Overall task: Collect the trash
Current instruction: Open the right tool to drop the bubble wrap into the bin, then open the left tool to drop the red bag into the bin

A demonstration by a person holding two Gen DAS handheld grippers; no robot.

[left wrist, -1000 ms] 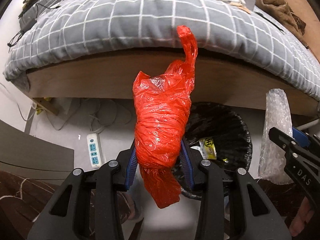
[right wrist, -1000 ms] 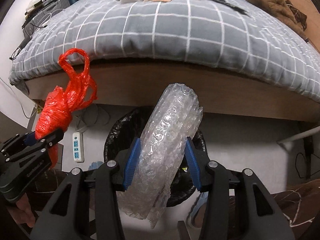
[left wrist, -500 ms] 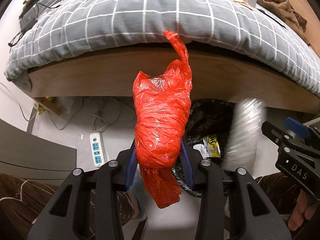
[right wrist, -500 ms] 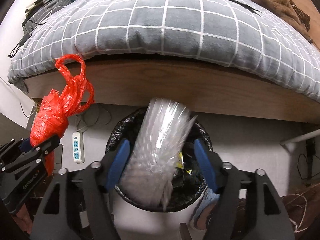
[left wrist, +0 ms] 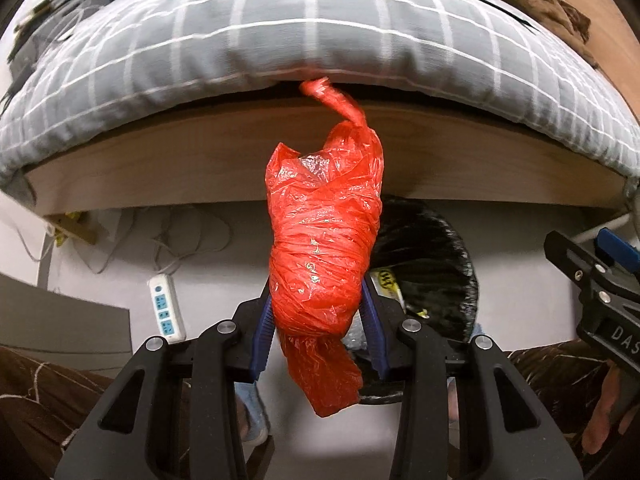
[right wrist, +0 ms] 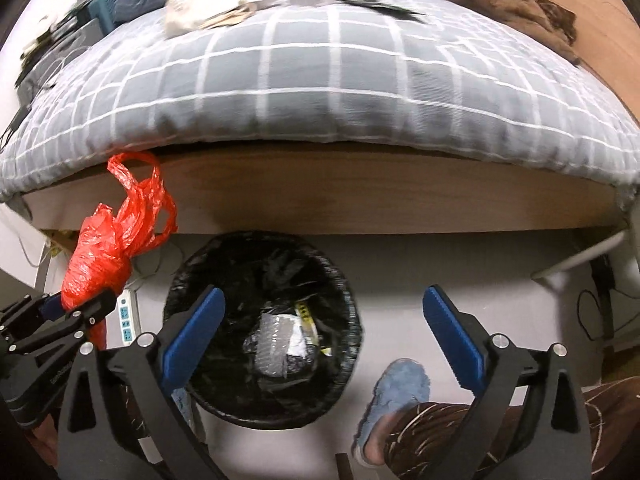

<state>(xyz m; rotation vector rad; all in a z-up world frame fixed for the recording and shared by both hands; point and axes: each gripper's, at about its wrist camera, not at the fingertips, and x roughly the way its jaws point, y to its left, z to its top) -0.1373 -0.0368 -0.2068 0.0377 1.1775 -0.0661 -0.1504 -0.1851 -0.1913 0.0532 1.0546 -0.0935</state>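
Note:
My left gripper (left wrist: 318, 320) is shut on a crumpled red plastic bag (left wrist: 324, 248) and holds it upright, just left of the black-lined trash bin (left wrist: 436, 264). The red bag also shows at the left of the right wrist view (right wrist: 108, 256). My right gripper (right wrist: 324, 328) is open and empty above the trash bin (right wrist: 212, 380). A roll of bubble wrap (right wrist: 276, 340) lies inside the bin with a yellow wrapper beside it.
A bed with a grey checked duvet (right wrist: 320, 80) and a wooden side board (right wrist: 320, 200) stands right behind the bin. A white power strip (left wrist: 166, 306) with cables lies on the floor at the left. My foot in a blue slipper (right wrist: 392, 404) is right of the bin.
My right gripper opened and the bubble wrap fell into the bin. My left gripper kept hold of the red bag and shifted toward the bin.

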